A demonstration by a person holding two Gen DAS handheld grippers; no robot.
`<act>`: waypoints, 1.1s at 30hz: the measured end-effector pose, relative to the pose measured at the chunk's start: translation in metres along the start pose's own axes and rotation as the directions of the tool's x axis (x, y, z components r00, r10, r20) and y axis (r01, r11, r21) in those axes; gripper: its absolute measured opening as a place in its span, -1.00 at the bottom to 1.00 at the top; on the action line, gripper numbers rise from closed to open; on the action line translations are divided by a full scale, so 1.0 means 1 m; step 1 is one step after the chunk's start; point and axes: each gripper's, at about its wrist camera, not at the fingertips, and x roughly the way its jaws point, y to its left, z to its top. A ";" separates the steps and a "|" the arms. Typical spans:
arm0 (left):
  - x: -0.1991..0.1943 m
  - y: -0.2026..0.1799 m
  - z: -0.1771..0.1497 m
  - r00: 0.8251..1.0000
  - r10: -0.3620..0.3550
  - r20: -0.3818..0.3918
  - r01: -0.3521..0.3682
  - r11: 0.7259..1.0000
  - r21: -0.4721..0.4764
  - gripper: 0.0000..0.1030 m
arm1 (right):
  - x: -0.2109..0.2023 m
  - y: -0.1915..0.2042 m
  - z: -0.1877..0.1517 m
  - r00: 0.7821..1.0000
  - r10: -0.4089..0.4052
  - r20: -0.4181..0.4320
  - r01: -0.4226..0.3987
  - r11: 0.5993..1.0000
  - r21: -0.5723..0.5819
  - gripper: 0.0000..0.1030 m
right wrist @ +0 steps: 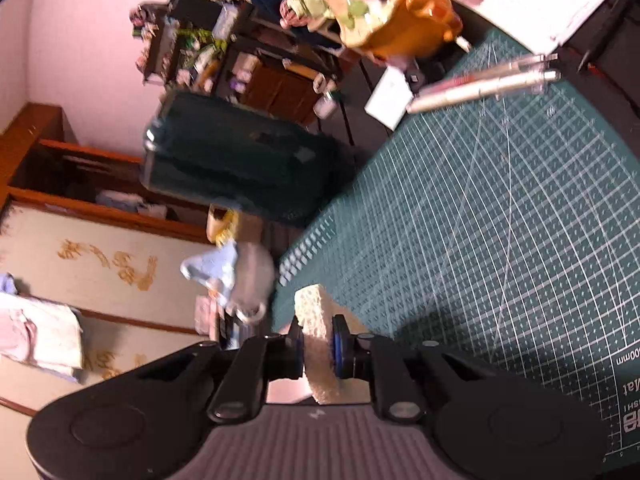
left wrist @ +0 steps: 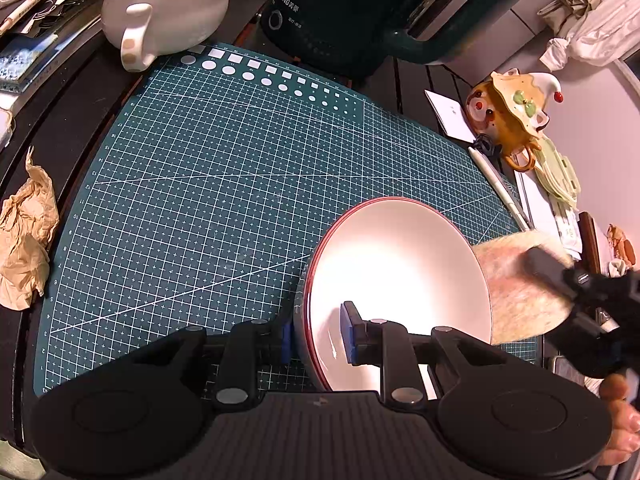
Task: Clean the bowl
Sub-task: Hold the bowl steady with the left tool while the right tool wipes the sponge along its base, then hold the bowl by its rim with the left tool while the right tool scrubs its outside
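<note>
My left gripper point(left wrist: 318, 340) fingers clamp rim of white bowl point(left wrist: 400, 280), tilted on green cutting mat point(left wrist: 200, 200) near mat's right front corner. My right gripper point(right wrist: 318, 346) fingers pinch pale sponge point(right wrist: 320, 320), sponge touching bowl's right outer rim.

Bowl point(left wrist: 396, 276) glare; seemingly motion-blurred right view.

Black gripper point(left wrist: 316, 340), blue pads point(left wrist: 350, 336)

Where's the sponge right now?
In the left wrist view the sponge is low right, clamped in the right tool, beside the bowl.
</note>
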 end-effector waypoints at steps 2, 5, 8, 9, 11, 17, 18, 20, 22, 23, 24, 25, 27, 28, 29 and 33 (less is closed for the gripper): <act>-0.001 0.001 0.000 1.000 -0.001 -0.001 0.001 1.000 0.000 -0.56 | 0.004 0.000 -0.003 1.000 -0.006 -0.011 0.006 1.000 -0.010 -0.76; -0.002 0.001 0.000 1.000 -0.002 -0.001 0.002 1.000 -0.001 -0.56 | 0.013 -0.006 -0.008 0.998 -0.039 -0.045 0.038 0.999 -0.012 -0.76; -0.002 0.000 0.001 1.000 0.000 -0.002 0.000 1.000 -0.003 -0.56 | 0.014 -0.006 -0.009 0.996 -0.059 -0.061 0.058 0.998 -0.013 -0.76; -0.001 0.000 0.002 1.000 0.000 0.004 0.000 1.000 -0.001 -0.56 | 0.013 -0.004 -0.011 0.996 -0.065 -0.067 0.064 0.998 -0.020 -0.76; 0.001 -0.002 0.005 1.000 -0.001 0.023 0.001 1.000 0.006 -0.55 | 0.009 -0.002 -0.016 0.994 -0.082 -0.073 0.079 0.996 -0.040 -0.75; 0.001 0.003 0.011 0.999 -0.015 0.043 0.015 1.000 0.004 -0.55 | 0.002 -0.006 -0.021 0.992 -0.091 -0.082 0.089 0.996 -0.031 -0.75; -0.002 0.006 0.012 0.999 -0.011 0.044 0.011 1.000 -0.008 -0.55 | 0.003 -0.008 -0.020 0.992 -0.091 -0.083 0.089 0.996 -0.026 -0.76; -0.011 0.011 0.014 0.998 -0.003 0.055 0.005 1.000 -0.030 -0.55 | 0.004 -0.008 -0.020 0.992 -0.091 -0.085 0.089 0.996 -0.028 -0.76; -0.023 0.014 0.014 0.998 -0.019 0.062 0.022 0.999 -0.041 -0.55 | 0.005 -0.007 -0.020 0.992 -0.094 -0.085 0.091 0.995 -0.033 -0.75; -0.026 0.015 0.013 0.998 -0.024 0.061 0.027 0.999 -0.040 -0.55 | 0.005 -0.007 -0.020 0.992 -0.095 -0.086 0.092 0.995 -0.035 -0.75; -0.029 0.015 0.010 0.998 -0.026 0.057 0.028 0.999 -0.037 -0.55 | 0.005 -0.007 -0.020 0.992 -0.095 -0.086 0.092 0.995 -0.036 -0.76; -0.030 0.014 0.007 0.999 -0.022 0.049 0.024 0.999 -0.031 -0.55 | 0.005 -0.007 -0.020 0.992 -0.095 -0.087 0.092 0.995 -0.035 -0.76; -0.029 0.011 0.001 1.000 -0.015 0.027 0.015 1.000 -0.022 -0.55 | 0.005 -0.007 -0.020 0.992 -0.094 -0.088 0.091 0.995 -0.035 -0.75; -0.026 0.009 -0.001 1.000 -0.015 0.015 0.015 1.000 -0.019 -0.55 | 0.005 -0.006 -0.020 0.992 -0.094 -0.088 0.091 0.995 -0.037 -0.75; -0.024 0.008 -0.003 1.000 -0.019 0.005 0.019 1.000 -0.018 -0.55 | 0.005 -0.006 -0.020 0.992 -0.095 -0.088 0.092 0.995 -0.038 -0.75; -0.015 0.002 -0.009 1.000 0.017 0.016 -0.017 1.000 0.004 -0.75 | 0.005 -0.005 -0.020 0.991 -0.101 -0.084 0.098 0.994 -0.042 -0.75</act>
